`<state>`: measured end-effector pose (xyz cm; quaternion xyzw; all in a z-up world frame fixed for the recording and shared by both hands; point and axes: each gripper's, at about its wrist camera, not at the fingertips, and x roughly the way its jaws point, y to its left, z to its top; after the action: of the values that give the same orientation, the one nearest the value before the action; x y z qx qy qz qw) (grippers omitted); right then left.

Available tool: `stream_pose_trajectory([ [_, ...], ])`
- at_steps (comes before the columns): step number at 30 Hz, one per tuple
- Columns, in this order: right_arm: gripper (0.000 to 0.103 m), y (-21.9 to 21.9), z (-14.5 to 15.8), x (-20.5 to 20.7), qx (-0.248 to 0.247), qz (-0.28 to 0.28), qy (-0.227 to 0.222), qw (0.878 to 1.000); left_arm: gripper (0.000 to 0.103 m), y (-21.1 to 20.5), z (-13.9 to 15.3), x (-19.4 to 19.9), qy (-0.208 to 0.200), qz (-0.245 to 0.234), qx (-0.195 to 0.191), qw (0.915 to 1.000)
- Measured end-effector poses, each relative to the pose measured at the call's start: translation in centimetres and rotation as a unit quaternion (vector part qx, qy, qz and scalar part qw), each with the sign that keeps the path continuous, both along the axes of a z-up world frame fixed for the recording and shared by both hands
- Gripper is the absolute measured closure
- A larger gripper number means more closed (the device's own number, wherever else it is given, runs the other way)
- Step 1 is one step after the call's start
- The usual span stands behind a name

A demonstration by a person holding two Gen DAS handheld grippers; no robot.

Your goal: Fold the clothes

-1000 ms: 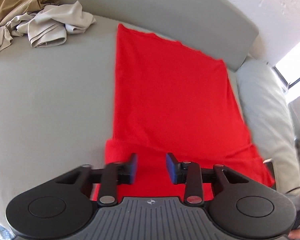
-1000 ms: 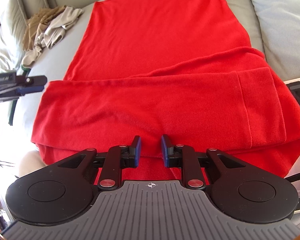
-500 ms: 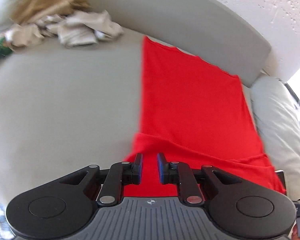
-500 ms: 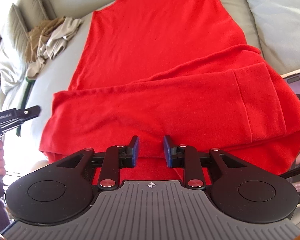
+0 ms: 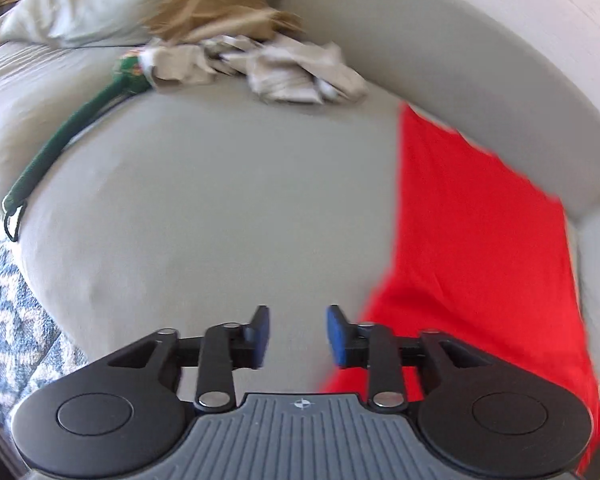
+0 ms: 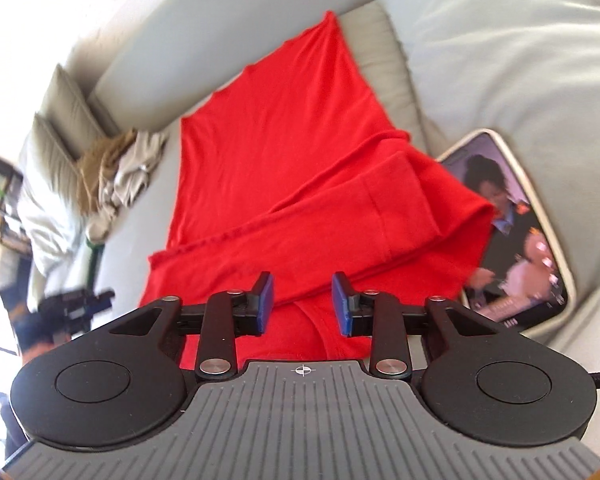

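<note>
A red garment lies flat on the grey sofa seat, its near part folded over with a sleeve on top. My right gripper is open and empty, just above the garment's near folded edge. My left gripper is open and empty over bare cushion, to the left of the red garment. The left gripper also shows at the far left of the right wrist view.
A heap of beige and tan clothes lies at the back of the seat, also seen in the right wrist view. A green strap runs along the left cushion. A tablet with a lit screen rests beside the garment's right edge. Patterned rug lower left.
My left gripper has swung left off the red garment onto bare cushion and opened wider. My right gripper has opened wider and drawn back, its view tilting.
</note>
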<state>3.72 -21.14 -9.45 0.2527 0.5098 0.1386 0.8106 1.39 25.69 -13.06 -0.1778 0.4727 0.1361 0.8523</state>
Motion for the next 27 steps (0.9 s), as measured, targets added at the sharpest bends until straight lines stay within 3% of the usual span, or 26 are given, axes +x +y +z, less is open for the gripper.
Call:
stream_pose_trajectory([
  [2,0.061,-0.7,0.4,-0.5,-0.001,-0.008,0.003,1.0,0.068,-2.3,0.0,-1.0,0.013,-0.056,-0.004,0.9983],
  [5,0.059,-0.4,0.6,-0.7,-0.02,0.0,0.0,1.0,0.068,-6.2,-0.4,-1.8,-0.003,-0.116,-0.017,0.9931],
  [8,0.062,1.1,-0.6,0.4,-0.048,0.025,-0.009,0.998,0.068,-9.5,-1.3,-0.7,-0.03,-0.138,0.015,0.9899],
  [10,0.069,2.8,-1.8,1.7,-0.067,0.047,-0.011,0.997,0.07,-11.8,-2.0,0.1,-0.052,-0.145,0.045,0.987],
  [12,0.069,4.6,-2.9,3.1,-0.095,0.068,-0.022,0.993,0.07,-13.8,-2.7,0.7,-0.081,-0.169,0.077,0.9791],
  [16,0.068,7.5,-5.4,4.4,-0.193,0.097,-0.052,0.975,0.069,-15.8,-5.6,1.6,-0.019,-0.183,0.123,0.9752],
  [18,0.069,8.0,-6.4,3.9,-0.221,0.117,-0.048,0.967,0.069,-15.7,-5.3,0.8,-0.022,-0.174,0.117,0.9775],
  [21,0.068,8.4,-5.4,1.9,-0.258,0.151,-0.048,0.953,0.07,-14.9,-3.9,-0.4,-0.004,-0.166,0.083,0.9826],
  [23,0.068,7.5,-4.3,0.1,-0.251,0.155,-0.053,0.954,0.07,-14.9,-2.9,-1.7,-0.017,-0.171,0.057,0.9834],
  [25,0.065,6.8,-3.5,-1.3,-0.243,0.162,-0.068,0.954,0.067,-15.5,-2.7,-2.5,-0.043,-0.191,0.057,0.979],
  [27,0.062,6.4,-3.9,-1.8,-0.237,0.164,-0.063,0.955,0.067,-16.5,-4.0,-2.2,-0.023,-0.206,0.065,0.9762],
])
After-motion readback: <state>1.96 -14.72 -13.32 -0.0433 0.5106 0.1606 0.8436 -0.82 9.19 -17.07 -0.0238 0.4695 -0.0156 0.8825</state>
